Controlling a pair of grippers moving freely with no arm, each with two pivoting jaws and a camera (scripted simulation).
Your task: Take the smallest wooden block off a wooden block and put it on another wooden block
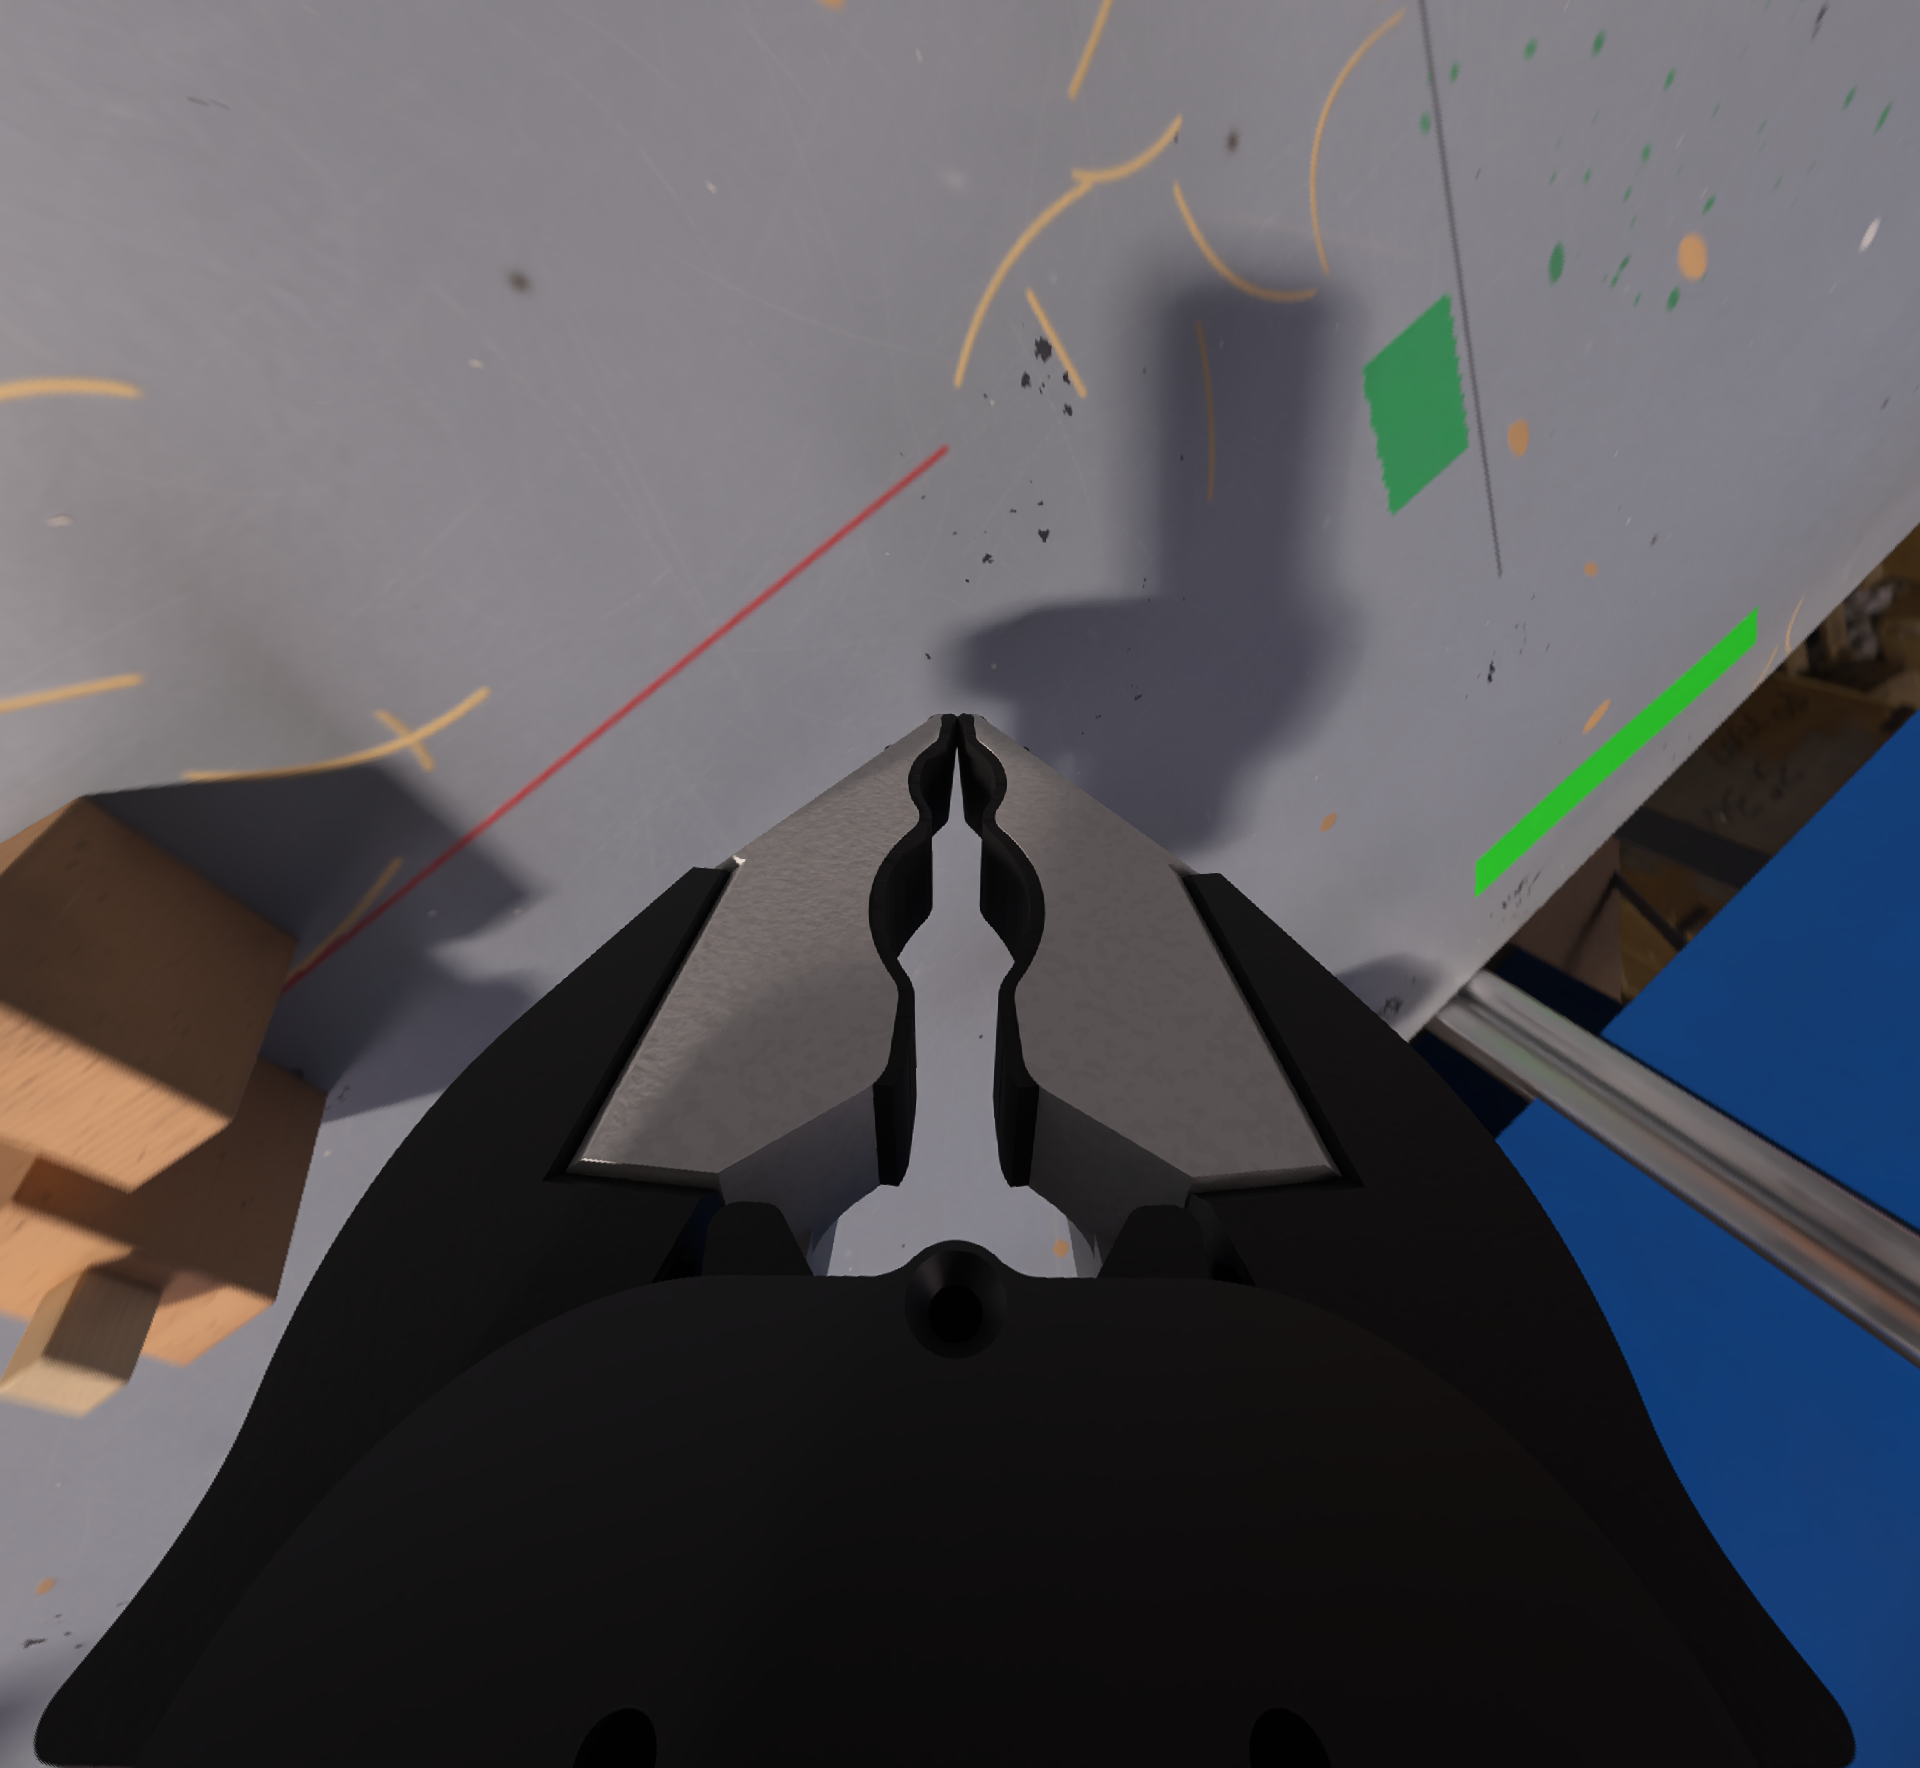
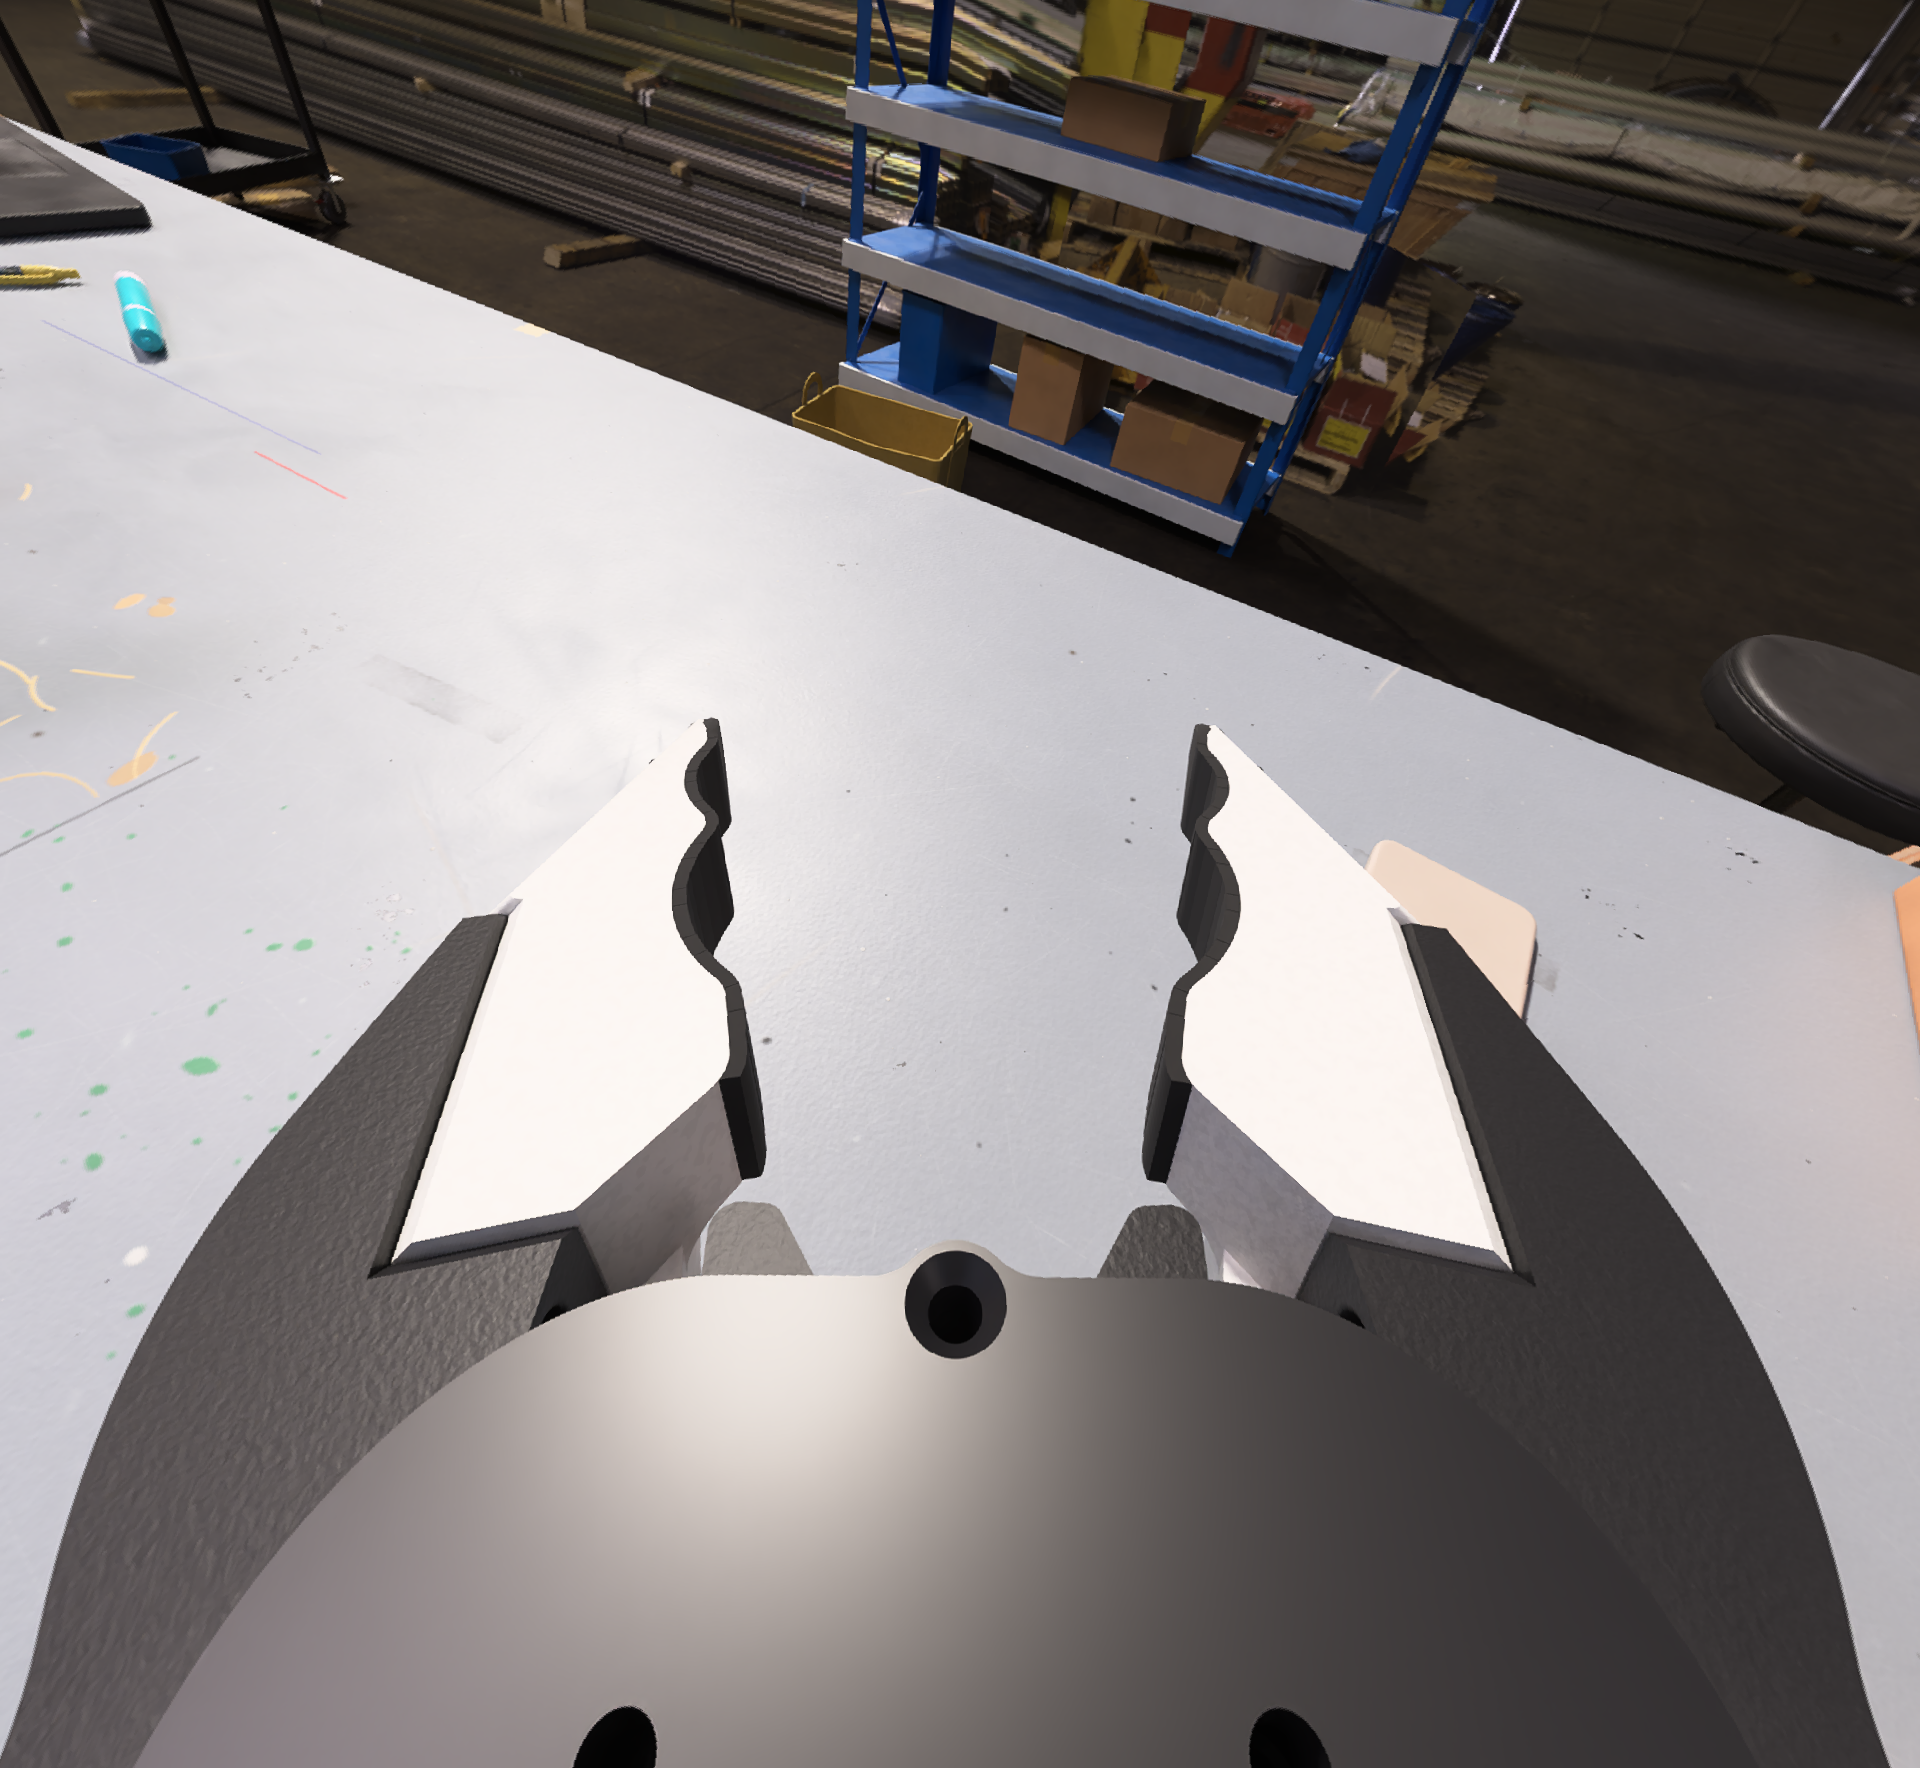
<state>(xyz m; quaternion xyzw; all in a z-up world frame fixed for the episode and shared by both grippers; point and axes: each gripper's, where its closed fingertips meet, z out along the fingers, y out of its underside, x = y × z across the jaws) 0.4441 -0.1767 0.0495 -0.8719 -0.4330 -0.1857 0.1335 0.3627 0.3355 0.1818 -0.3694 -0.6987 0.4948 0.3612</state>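
Observation:
In the left wrist view, a cluster of wooden blocks sits at the left edge on the grey table [image 1: 623, 264]. It has a large block [image 1: 114, 991], a medium block [image 1: 218, 1230] against it, and a small pale block [image 1: 78, 1344] touching the medium one. The frame cuts them off, so I cannot tell which rests on which. My left gripper [image 1: 958, 729] is shut and empty, to the right of the blocks and apart from them. My right gripper [image 2: 956, 731] is open and empty over bare table [image 2: 935, 575]. No block shows in the right wrist view.
The table edge [image 1: 1662, 783] runs diagonally at the right, with a metal rod [image 1: 1683, 1168] and a blue surface [image 1: 1766, 1043] beyond it. A beige pad [image 2: 1465, 918] lies behind my right finger. A teal marker [image 2: 140, 316], a black stool [image 2: 1829, 731] and a blue shelf rack [image 2: 1122, 264] are farther off.

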